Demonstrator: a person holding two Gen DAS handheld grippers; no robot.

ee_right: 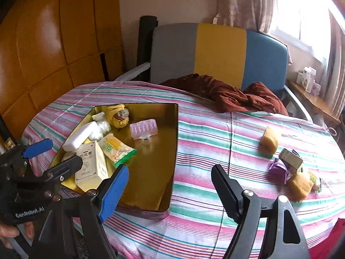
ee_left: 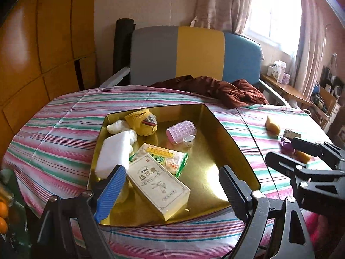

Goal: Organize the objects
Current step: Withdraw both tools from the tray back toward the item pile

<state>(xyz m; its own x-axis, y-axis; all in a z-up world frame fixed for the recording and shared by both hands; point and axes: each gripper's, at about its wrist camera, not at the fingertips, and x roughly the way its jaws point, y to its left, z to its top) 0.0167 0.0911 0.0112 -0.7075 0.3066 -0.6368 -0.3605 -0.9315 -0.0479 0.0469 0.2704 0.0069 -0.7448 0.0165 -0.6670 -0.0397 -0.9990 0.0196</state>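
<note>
A gold tray (ee_left: 215, 168) (ee_right: 157, 172) lies on the striped table. In it are a cream medicine box (ee_left: 158, 185) (ee_right: 90, 166), a green snack packet (ee_left: 163, 157) (ee_right: 117, 149), a white block (ee_left: 113, 155), a yellow knitted pouch (ee_left: 142, 120) and a pink roller (ee_left: 181, 131) (ee_right: 144, 128). My left gripper (ee_left: 172, 185) is open and empty above the tray's near end, over the medicine box. My right gripper (ee_right: 170, 185) is open and empty above the tray's right edge. On the cloth to the right lie two yellow sponges (ee_right: 269, 140) (ee_right: 300, 185), a purple item (ee_right: 279, 170) and a small box (ee_right: 290, 160).
A brown cloth (ee_right: 228, 95) lies at the table's far edge before a grey, yellow and blue chair (ee_right: 220, 51). A wooden cabinet (ee_right: 43, 54) stands at left. A side table with boxes (ee_left: 278, 73) sits under the window at right. Oranges (ee_left: 3, 215) show at far left.
</note>
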